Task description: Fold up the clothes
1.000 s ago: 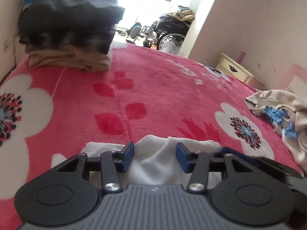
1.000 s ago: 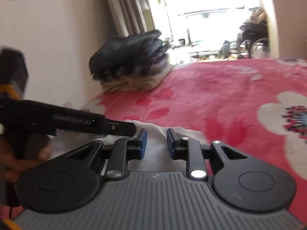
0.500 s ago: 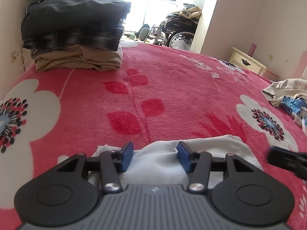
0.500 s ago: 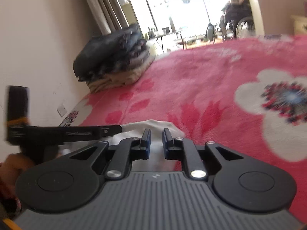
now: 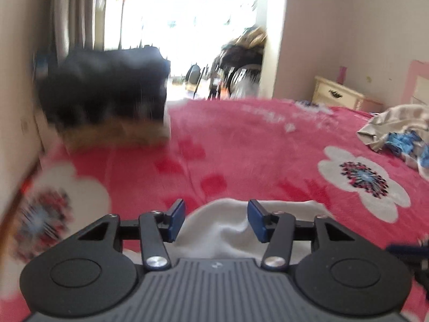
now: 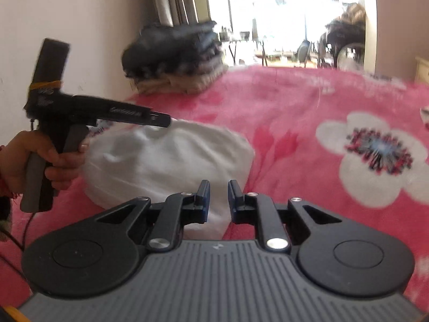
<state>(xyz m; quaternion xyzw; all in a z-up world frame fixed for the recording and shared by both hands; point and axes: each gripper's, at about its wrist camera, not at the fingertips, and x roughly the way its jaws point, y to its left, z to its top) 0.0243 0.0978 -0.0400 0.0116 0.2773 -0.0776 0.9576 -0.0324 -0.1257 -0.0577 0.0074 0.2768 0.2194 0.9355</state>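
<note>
Left gripper (image 5: pixel 215 221) fingers well apart; right gripper (image 6: pixel 217 201) fingers narrowly parted.

This is a bedroom in a home. A bed (image 5: pixel 268 145) fills most of both views, covered by a pink-red plush blanket (image 6: pixel 308 102) printed with large white flowers. At its far corner, against a plain cream wall (image 6: pixel 67 13), sits a stack of folded clothes (image 6: pixel 177 59), dark garments over tan ones. Loose unfolded laundry (image 5: pixel 396 131), beige with blue, lies at the bed's right edge. A cream bedside cabinet (image 5: pixel 337 96) stands by the far wall. Grey curtains (image 6: pixel 174 0) hang beside a bright opening, beyond which a cluttered sunlit space shows a wheelchair (image 5: pixel 241 72) heaped with belongings.
</note>
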